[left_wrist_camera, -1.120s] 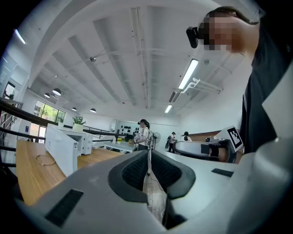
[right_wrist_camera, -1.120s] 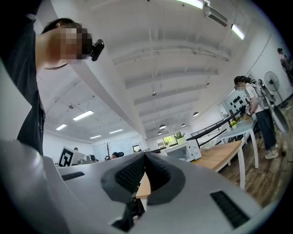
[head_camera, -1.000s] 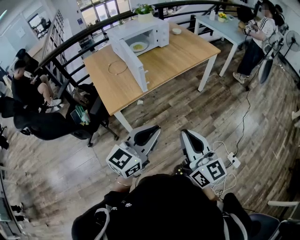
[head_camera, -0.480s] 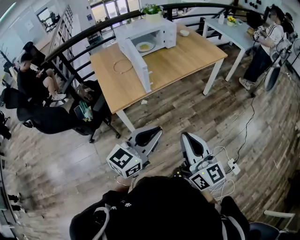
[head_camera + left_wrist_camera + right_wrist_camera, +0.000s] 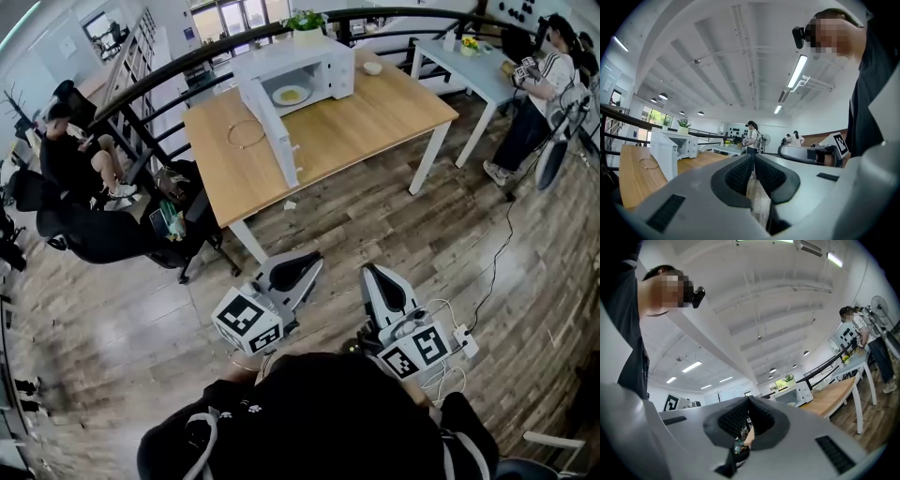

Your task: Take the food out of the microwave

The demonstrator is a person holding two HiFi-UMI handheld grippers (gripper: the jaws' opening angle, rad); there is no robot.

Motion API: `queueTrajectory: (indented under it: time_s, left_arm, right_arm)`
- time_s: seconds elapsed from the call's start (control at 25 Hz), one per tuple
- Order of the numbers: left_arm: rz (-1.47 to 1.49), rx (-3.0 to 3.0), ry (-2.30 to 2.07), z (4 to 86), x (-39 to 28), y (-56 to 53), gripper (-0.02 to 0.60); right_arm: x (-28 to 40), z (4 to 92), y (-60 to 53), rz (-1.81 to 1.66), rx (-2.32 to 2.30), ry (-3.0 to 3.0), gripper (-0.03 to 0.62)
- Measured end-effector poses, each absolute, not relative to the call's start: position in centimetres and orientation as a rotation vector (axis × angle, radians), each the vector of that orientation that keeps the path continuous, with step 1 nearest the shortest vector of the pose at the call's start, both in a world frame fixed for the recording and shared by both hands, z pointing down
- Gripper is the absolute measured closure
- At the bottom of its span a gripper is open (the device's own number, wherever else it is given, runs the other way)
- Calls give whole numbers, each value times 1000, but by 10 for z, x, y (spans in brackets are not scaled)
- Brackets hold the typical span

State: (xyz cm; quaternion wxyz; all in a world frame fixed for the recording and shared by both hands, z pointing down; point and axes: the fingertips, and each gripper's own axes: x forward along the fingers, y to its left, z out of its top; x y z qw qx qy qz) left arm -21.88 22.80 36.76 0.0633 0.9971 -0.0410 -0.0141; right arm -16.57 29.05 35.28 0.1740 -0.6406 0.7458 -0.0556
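White microwave (image 5: 323, 54) open on table (image 5: 375, 112), left tongs (image 5: 313, 256) and right tongs (image 5: 369, 270) closed, empty

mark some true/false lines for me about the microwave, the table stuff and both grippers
1. The microwave has its door open. True.
2. The plate of food sits out on the wooden table. False: it is inside the microwave.
3. The left gripper grips the plate. False: its jaws are together on nothing, and it is short of the table.
4. A thin ring lies on the table, left of the open door in the head view. True.
5. The right gripper is shut and empty. True.
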Motion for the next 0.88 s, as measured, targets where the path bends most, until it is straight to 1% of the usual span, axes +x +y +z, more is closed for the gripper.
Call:
queueTrajectory:
  time_s: [0.88]
  left_arm:
    - [-23,2977,-222,378,-143,245,551]
  right_arm:
    - [-89,369,312,-219,-1768,2190,594]
